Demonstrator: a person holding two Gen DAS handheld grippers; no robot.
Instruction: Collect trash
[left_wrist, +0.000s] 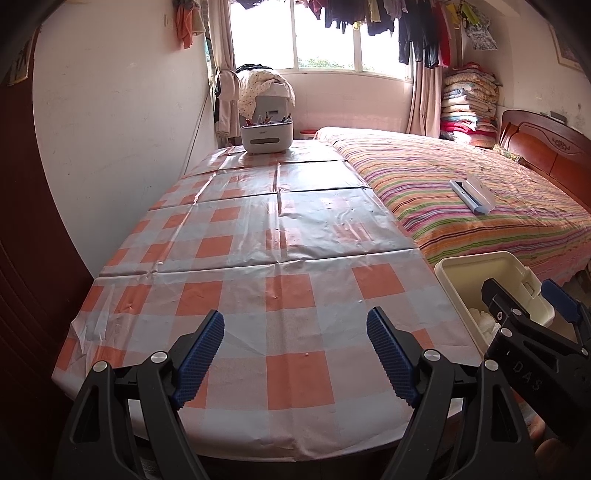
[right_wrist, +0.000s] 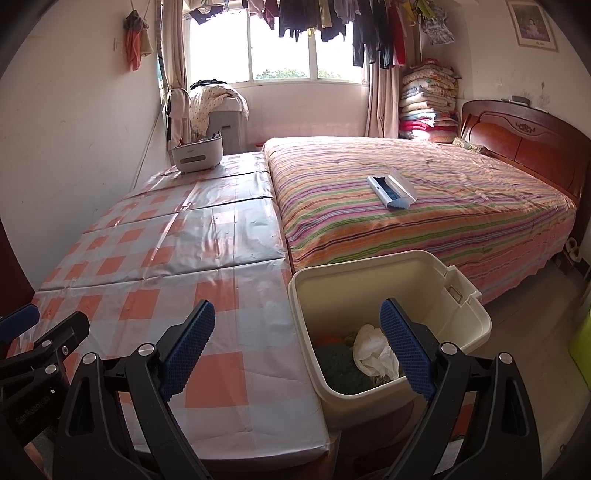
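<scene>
A cream trash bin (right_wrist: 391, 264) stands at the right edge of the table (right_wrist: 177, 258), which wears an orange-checked cloth. Inside the bin lie a crumpled white wrapper (right_wrist: 371, 352), something dark green (right_wrist: 338, 367) and a bit of orange. My right gripper (right_wrist: 297, 336) is open and holds nothing; it hovers over the bin's near left corner. My left gripper (left_wrist: 295, 350) is open and holds nothing too; it hangs over the near end of the table (left_wrist: 295, 258). In the left wrist view the bin (left_wrist: 476, 264) and the right gripper (left_wrist: 524, 297) show at the right. No loose trash shows on the cloth.
A white caddy with pens (left_wrist: 266, 138) sits at the table's far end. A bed with a striped cover (right_wrist: 406, 229) adjoins the table on the right, with a grey-blue brush (right_wrist: 391, 188) on it. A dark door (left_wrist: 22, 258) is at the left.
</scene>
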